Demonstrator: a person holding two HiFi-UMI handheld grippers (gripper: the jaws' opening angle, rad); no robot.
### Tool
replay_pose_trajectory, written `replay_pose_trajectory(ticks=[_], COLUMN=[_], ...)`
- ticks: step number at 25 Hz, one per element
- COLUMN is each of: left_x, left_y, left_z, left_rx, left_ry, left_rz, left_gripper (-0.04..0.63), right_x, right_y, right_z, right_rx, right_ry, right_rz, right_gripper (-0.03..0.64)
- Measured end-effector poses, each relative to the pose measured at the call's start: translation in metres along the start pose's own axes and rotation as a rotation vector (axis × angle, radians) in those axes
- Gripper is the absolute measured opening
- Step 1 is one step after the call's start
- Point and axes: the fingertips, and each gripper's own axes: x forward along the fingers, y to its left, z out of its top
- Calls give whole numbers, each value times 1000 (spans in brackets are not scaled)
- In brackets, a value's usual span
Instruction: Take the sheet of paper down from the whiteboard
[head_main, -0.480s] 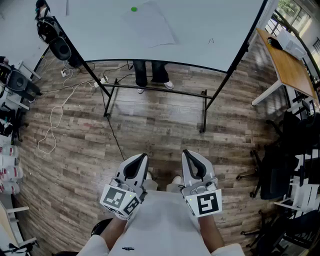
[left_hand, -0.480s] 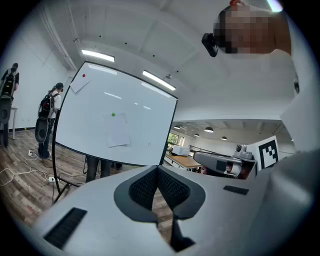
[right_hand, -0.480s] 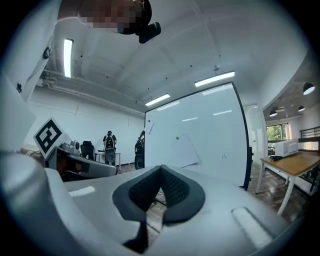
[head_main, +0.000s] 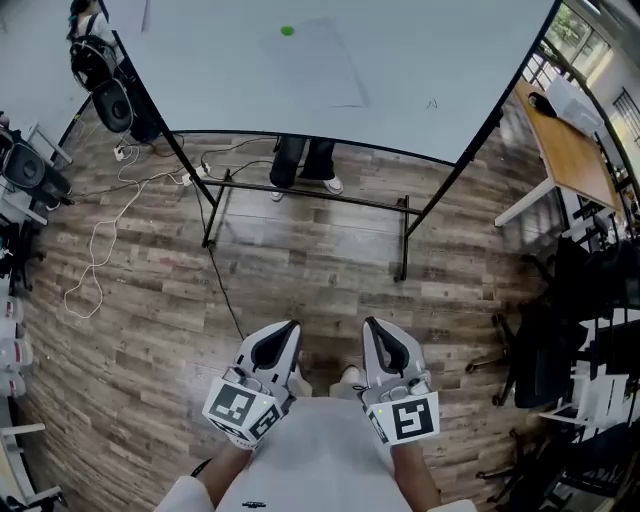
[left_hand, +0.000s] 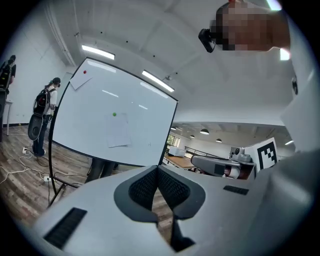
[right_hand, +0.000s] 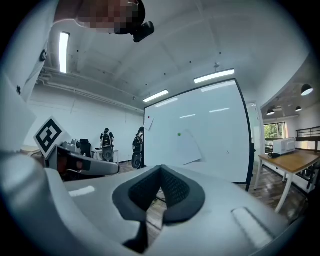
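Note:
A white sheet of paper (head_main: 318, 65) hangs on the whiteboard (head_main: 430, 60), pinned at its top by a green magnet (head_main: 288, 31). The sheet (left_hand: 118, 131) and magnet (left_hand: 114, 114) also show in the left gripper view, and the sheet (right_hand: 188, 148) shows in the right gripper view. My left gripper (head_main: 283, 334) and right gripper (head_main: 378, 332) are held close to my body, some way back from the board. Both are shut with nothing between their pads. A second sheet (left_hand: 79, 79) with a red magnet sits at the board's top left corner.
The whiteboard stands on a black frame (head_main: 310, 195) over a wood floor, and a person's legs (head_main: 303, 163) show behind it. Cables (head_main: 105, 235) and speakers (head_main: 110, 100) lie to the left. A wooden table (head_main: 560, 145) and black chairs (head_main: 560, 330) stand to the right.
The view has shifted slightly toward the board: both grippers sit a little nearer to it. Both stay shut and empty.

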Motion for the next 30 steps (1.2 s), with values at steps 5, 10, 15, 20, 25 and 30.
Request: replay_pose_trajectory(ticks=[5,10,15,20,25,30], left_x=[-20,-36,-47,-38,-21,11], left_y=[34,70,98,112,128,149], left_z=[-2,-3,-1,11,25,28], left_rx=[-57,-48,-64,-60,-52,-76], left_ry=[-1,-3,3,-11,-19,-18], left_rz=[-6,-11,-18,-25,-14,4], left_gripper=[6,6,6,6,6,6], right_x=[24,47,65,84,108,144], right_y=[32,56,75,75,60,32], right_z=[-6,-12,-14,-5,4,6], right_rx=[-26,-26,0,-21,-21,-3], right_ry=[20,9,8,-2,-24,-44], right_rz=[16,-9,-32,-32,-31,-32], right_gripper=[0,2,2,9,9,9])
